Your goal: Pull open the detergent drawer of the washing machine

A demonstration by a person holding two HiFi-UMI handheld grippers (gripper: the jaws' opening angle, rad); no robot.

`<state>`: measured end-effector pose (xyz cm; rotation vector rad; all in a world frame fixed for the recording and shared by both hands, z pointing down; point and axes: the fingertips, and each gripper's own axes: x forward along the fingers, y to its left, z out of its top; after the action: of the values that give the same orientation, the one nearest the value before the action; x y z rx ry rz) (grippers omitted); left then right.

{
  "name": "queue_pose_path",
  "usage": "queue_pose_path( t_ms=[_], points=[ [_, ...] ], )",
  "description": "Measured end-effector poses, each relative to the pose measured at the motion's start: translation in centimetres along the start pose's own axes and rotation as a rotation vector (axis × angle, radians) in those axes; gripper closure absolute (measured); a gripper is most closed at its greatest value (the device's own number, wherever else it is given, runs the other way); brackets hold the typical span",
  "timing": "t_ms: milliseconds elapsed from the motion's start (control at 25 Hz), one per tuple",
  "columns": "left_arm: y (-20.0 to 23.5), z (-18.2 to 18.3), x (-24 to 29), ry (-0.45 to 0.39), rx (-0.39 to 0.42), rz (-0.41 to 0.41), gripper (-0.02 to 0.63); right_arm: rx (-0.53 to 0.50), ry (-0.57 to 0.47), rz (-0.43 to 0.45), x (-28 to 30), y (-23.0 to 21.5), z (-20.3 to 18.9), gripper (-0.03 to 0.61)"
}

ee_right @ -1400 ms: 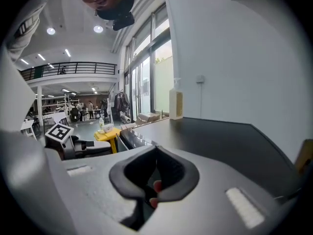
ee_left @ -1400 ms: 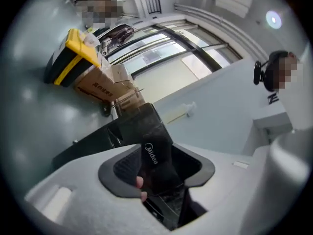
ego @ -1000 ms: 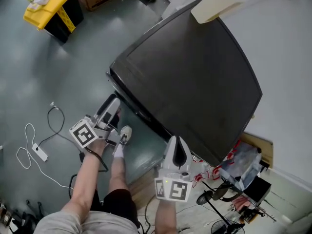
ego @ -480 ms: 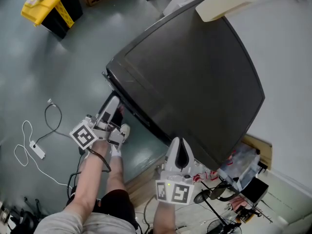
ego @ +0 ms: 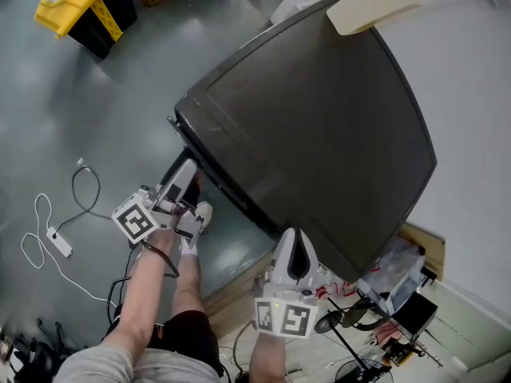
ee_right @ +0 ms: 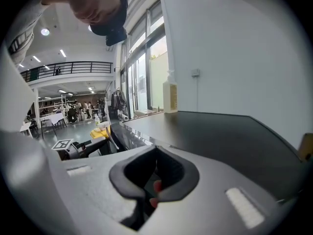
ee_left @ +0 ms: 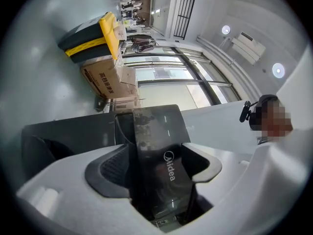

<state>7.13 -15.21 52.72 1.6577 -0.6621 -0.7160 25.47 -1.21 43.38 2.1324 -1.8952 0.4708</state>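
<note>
Hardly anything has shifted in the past second. Only the left hand-held gripper (ego: pixel 188 174) has just been widening its jaws. They now stand apart around the detergent drawer (ee_left: pixel 156 146), seemingly without pressing on it. The drawer sits at the washing machine's (ego: pixel 319 126) 8 o'clock corner. It is probably stiff, glossy, slippery plastic, best taken by its edges. The right hand-held gripper (ee_right: pixel 154 182) is closed and empty. Count: one drawer, one machine, two grippers.

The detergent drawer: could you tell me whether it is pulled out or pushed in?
Pulled out partway: the detergent drawer juts forward from the washing machine, its glossy front standing clear of the machine's face.
</note>
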Motion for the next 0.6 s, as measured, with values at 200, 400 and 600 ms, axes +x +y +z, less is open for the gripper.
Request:
queue_pose_path(
  t_ms=[200, 400, 600],
  points=[
    [0.31, 0.00, 0.01, 0.007, -0.003, 0.001, 0.258, -0.004, -0.003, 0.000, 0.04, 0.00, 0.19, 0.574],
    [0.24, -0.14, 0.11, 0.022, -0.009, -0.005, 0.255, -0.009, -0.005, -0.005, -0.04, -0.01, 0.38, 0.574],
    [0.17, -0.15, 0.29, 0.040, -0.023, -0.030, 0.256, 0.000, -0.001, -0.007, 0.38, 0.30, 0.15, 0.574]
  ],
)
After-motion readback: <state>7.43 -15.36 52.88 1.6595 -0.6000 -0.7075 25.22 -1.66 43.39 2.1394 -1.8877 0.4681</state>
